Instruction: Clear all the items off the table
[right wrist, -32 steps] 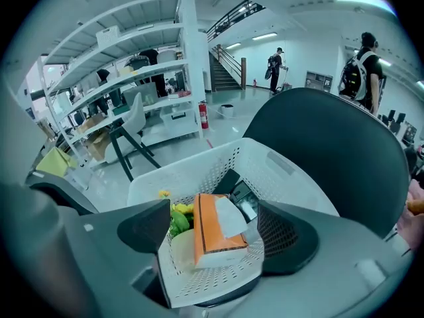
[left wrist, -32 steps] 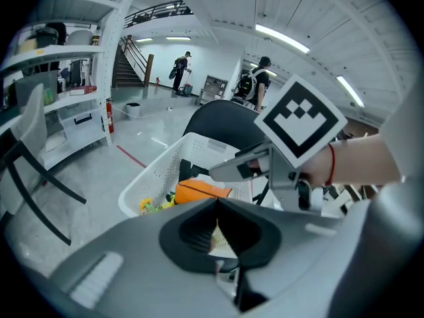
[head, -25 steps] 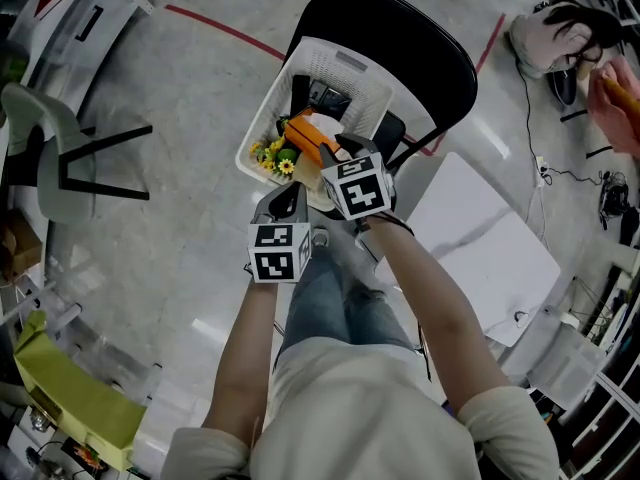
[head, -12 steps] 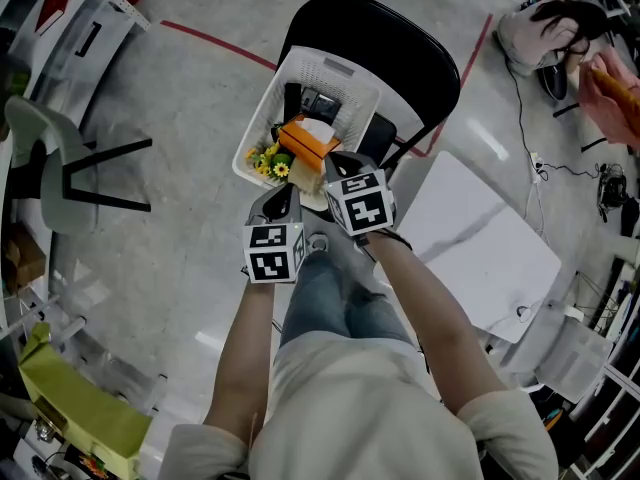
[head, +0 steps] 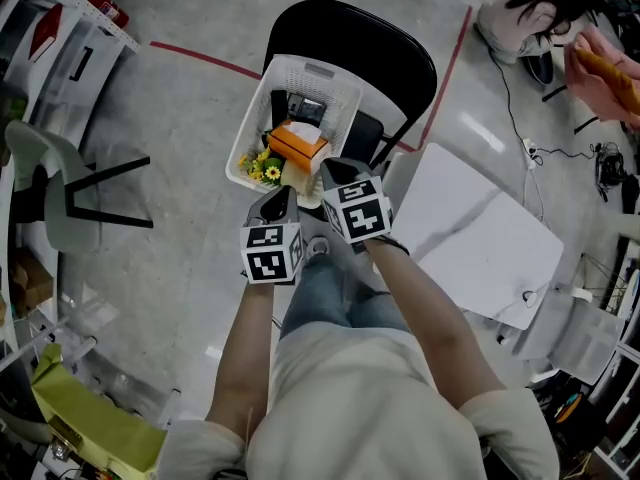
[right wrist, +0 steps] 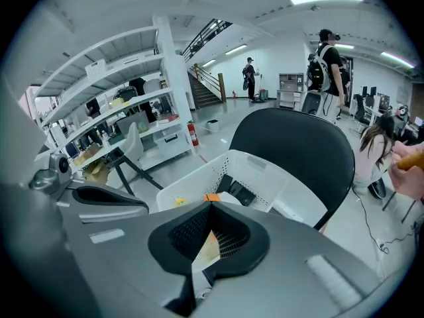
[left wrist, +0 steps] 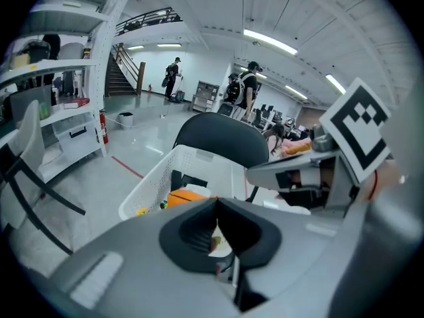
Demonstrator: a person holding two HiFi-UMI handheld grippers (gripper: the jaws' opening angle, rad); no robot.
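A white plastic basket point(head: 305, 65) stands on the seat of a black chair point(head: 385, 43). In it lie an orange box point(head: 298, 144), yellow flowers point(head: 262, 166) and dark items at the far end. My left gripper point(head: 279, 200) hovers just short of the basket's near rim, shut and empty. My right gripper point(head: 333, 171) hangs over the near rim beside it, also shut with nothing in it. The left gripper view shows its closed jaws point(left wrist: 216, 227) with the basket point(left wrist: 159, 177) and orange box point(left wrist: 189, 195) beyond. The right gripper point(right wrist: 209, 227) looks over the basket point(right wrist: 255, 171) too.
A white tabletop point(head: 480, 238) lies to the right of the chair, bare. A pale chair with black legs point(head: 50, 158) and shelving point(head: 70, 38) stand at the left. A seated person point(head: 600, 68) is at the far right, and cables lie on the floor there.
My right gripper has drawn back from over the orange box to the basket's near rim and risen. The orange box now lies flat in the basket. The left gripper rose slightly.
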